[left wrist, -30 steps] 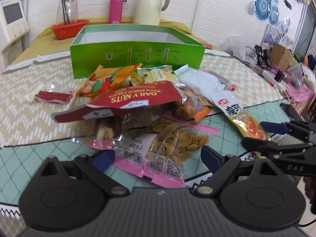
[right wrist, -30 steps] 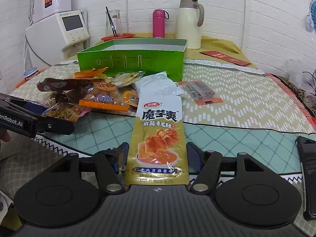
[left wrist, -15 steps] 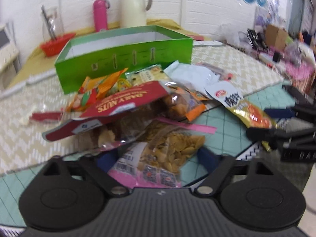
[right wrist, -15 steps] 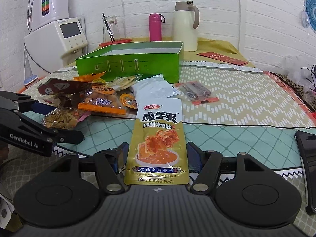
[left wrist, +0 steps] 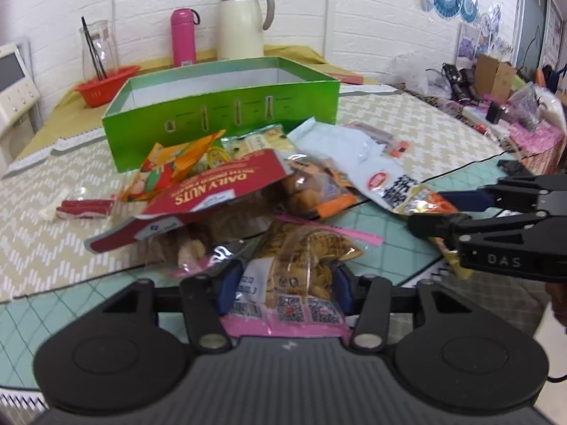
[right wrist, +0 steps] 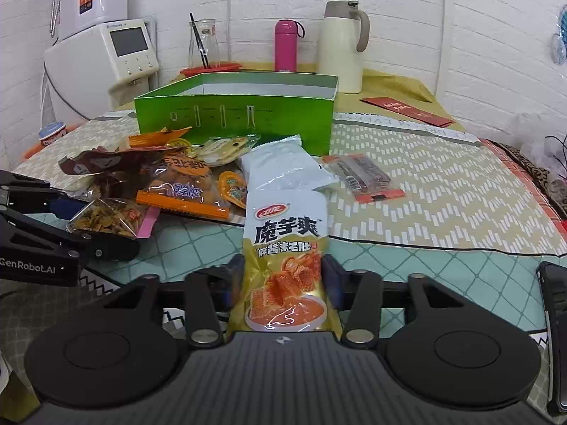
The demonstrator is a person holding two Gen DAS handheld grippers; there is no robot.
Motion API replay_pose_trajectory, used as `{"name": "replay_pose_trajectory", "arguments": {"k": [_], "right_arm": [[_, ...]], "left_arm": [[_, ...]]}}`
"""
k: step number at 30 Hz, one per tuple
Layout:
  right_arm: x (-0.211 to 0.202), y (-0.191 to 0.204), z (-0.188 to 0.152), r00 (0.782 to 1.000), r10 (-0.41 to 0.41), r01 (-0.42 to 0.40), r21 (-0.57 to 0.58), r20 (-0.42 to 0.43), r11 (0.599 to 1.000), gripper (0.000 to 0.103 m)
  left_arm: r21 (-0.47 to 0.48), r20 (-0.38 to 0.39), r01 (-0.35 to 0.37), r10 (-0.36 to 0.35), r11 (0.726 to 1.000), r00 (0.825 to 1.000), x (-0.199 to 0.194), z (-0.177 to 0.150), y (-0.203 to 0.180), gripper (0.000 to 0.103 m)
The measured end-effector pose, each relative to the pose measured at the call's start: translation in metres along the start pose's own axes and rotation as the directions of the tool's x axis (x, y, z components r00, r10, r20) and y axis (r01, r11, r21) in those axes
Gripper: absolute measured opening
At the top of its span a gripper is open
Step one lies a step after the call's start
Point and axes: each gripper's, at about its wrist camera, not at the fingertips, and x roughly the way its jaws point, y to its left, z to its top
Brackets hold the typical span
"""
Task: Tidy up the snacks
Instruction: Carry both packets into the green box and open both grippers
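My left gripper (left wrist: 283, 288) is shut on a clear bag of seeds with a pink edge (left wrist: 304, 265) at the table's front; it also shows in the right wrist view (right wrist: 106, 217). My right gripper (right wrist: 283, 276) is shut on a tall yellow and white konjac snack pack (right wrist: 285, 248), also seen in the left wrist view (left wrist: 400, 191). A pile of snacks lies behind them: a red Daily Nuts bag (left wrist: 198, 194), an orange-edged bag (right wrist: 180, 187) and a white pouch (right wrist: 283, 166). An open green box (left wrist: 226, 113) (right wrist: 237, 113) stands behind the pile.
A cream jug (right wrist: 342, 46), pink bottle (right wrist: 286, 46), glass carafe in a red tray (right wrist: 203, 49) and a white appliance (right wrist: 106, 53) stand at the back. A small red snack pack (left wrist: 85, 209) lies left, a brown one (right wrist: 365, 177) right. A black phone (right wrist: 553, 311) lies at the right edge.
Both grippers have closed from open onto their packs: the left on the seed bag, the right on the konjac pack. The left gripper also swung slightly.
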Motion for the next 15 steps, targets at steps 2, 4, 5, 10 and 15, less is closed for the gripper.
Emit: {"name": "replay_pose_trajectory", "arguments": {"k": [2,4,5,10,15], "right_arm": [[-0.004,0.002,0.000,1.000,0.000,0.000,-0.002,0.008,1.000,0.067],[-0.007,0.001,0.001,1.000,0.006,-0.006,0.010,0.015,1.000,0.066],[-0.009,0.002,0.002,1.000,0.009,-0.009,0.013,0.022,1.000,0.066],[-0.027,0.004,0.015,0.996,0.021,-0.021,0.001,0.083,1.000,0.066],[-0.040,-0.003,0.034,0.987,0.056,-0.059,0.016,0.154,0.998,0.066]], "left_arm": [[-0.017,0.016,0.022,-0.022,1.000,1.000,-0.010,-0.001,-0.001,0.048],[-0.027,0.034,0.047,-0.046,0.999,0.998,-0.020,0.000,0.000,0.048],[-0.036,0.044,0.061,-0.059,0.998,0.997,-0.025,0.001,0.000,0.048],[-0.061,0.094,0.119,-0.113,0.991,0.989,-0.050,0.008,0.004,0.048],[-0.062,0.177,0.142,-0.129,0.988,0.976,-0.076,0.028,0.009,0.048]]}}
